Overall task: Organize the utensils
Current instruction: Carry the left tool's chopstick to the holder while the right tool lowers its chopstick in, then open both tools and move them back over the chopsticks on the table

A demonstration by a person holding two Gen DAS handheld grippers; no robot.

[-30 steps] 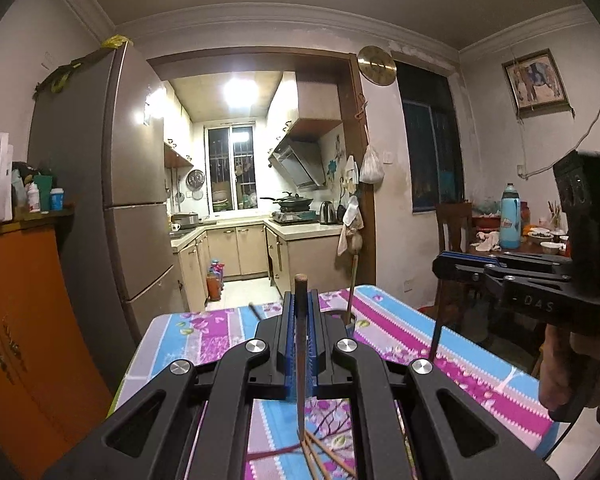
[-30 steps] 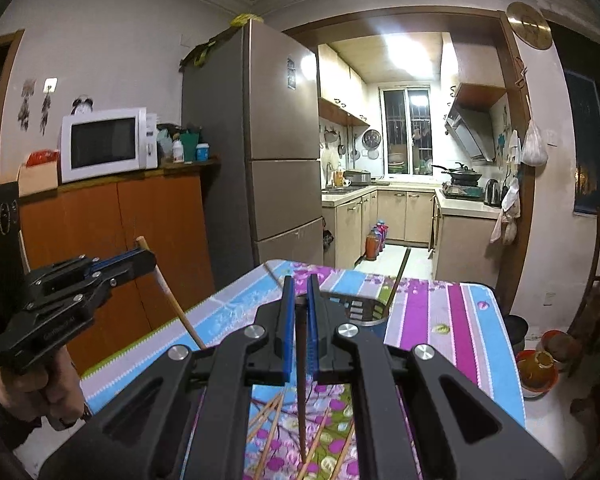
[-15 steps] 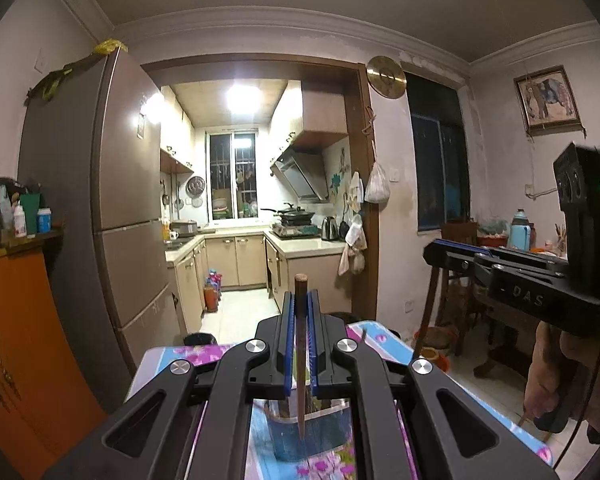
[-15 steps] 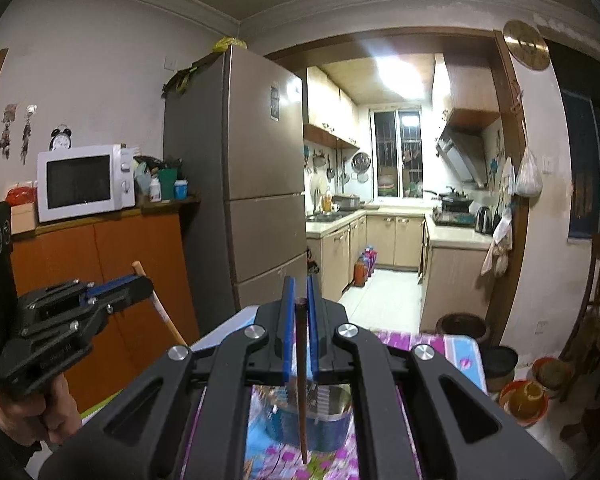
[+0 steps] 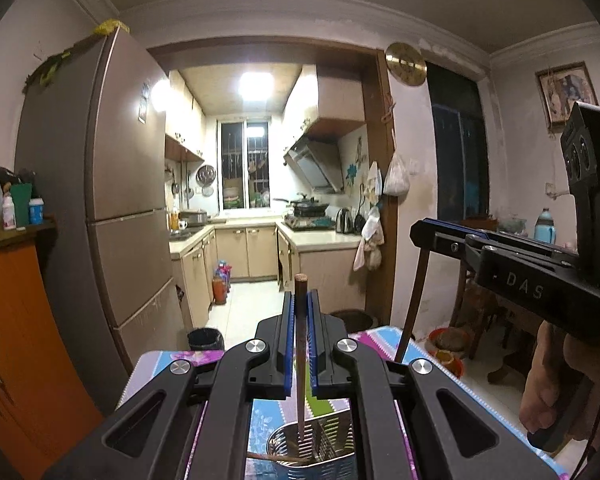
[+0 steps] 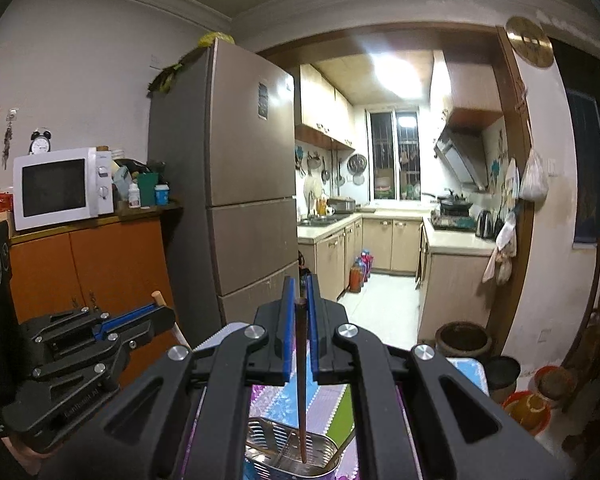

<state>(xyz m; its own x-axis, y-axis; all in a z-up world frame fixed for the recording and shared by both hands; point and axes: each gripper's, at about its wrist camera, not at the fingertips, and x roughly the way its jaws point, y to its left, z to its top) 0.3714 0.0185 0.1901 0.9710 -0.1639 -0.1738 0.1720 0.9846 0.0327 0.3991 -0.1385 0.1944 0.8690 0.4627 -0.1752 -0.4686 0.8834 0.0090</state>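
My left gripper (image 5: 300, 304) is shut on a brown chopstick (image 5: 300, 360) that hangs straight down, its tip inside the metal utensil holder (image 5: 312, 454) on the table. My right gripper (image 6: 299, 292) is shut on a dark chopstick (image 6: 301, 380) whose tip also reaches into the same slotted metal holder (image 6: 292, 450). The right gripper shows at the right of the left wrist view (image 5: 428, 236), the left gripper at the left of the right wrist view (image 6: 156, 314). Another chopstick lies inside the holder.
The table has a striped floral cloth (image 5: 380, 340) and its far edge is close behind the holder. Beyond stand a tall fridge (image 6: 236, 200), an orange cabinet (image 6: 84, 272) with a microwave (image 6: 60, 186), and the kitchen doorway. Pots sit on the floor at right (image 6: 464, 340).
Both grippers have moved forward along the table with their chopsticks and now hang over the metal holder, with the tips lowered into it.
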